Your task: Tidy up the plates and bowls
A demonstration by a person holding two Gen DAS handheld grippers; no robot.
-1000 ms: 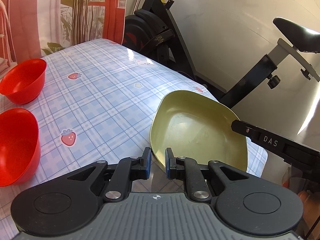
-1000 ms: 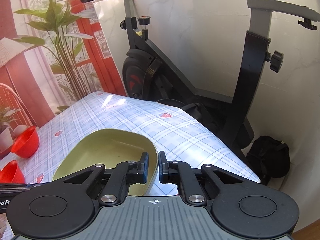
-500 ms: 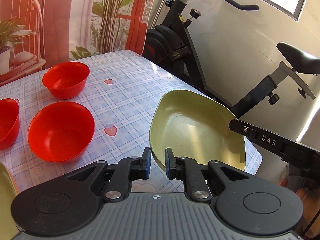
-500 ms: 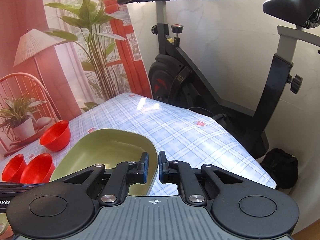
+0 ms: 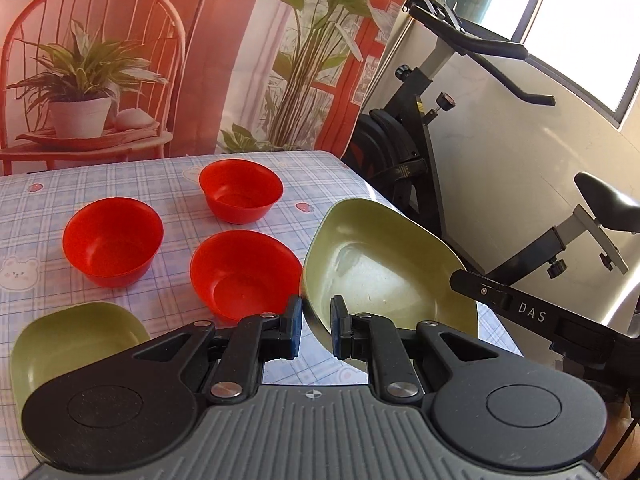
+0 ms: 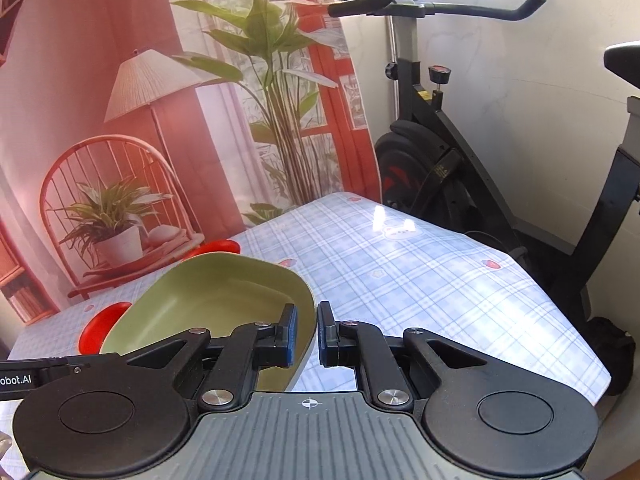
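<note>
Held plate: a green plate (image 5: 384, 268) with a raised rim is up off the table, tilted, gripped at opposite edges by both grippers.
Left gripper (image 5: 316, 330): fingers clenched on the plate's near-left rim.
Right gripper (image 6: 307, 336): fingers clenched on the plate's rim at the other edge; its black body also shows at the plate's right edge in the left wrist view.
Second plate (image 5: 76, 340): another green plate lies flat on the table at the near left, partly hidden by the left gripper's body.
Bowls: three red bowls sit upright and apart on the table: a far bowl (image 5: 241, 190), a left bowl (image 5: 113, 240) and a near bowl (image 5: 244, 272) just beside the held plate.
Table (image 6: 420, 280): covered in a blue checked cloth.
Surroundings: an exercise bike (image 6: 436, 152) stands close to the table's far corner, by a printed backdrop (image 5: 200, 60) of a chair and plants.
</note>
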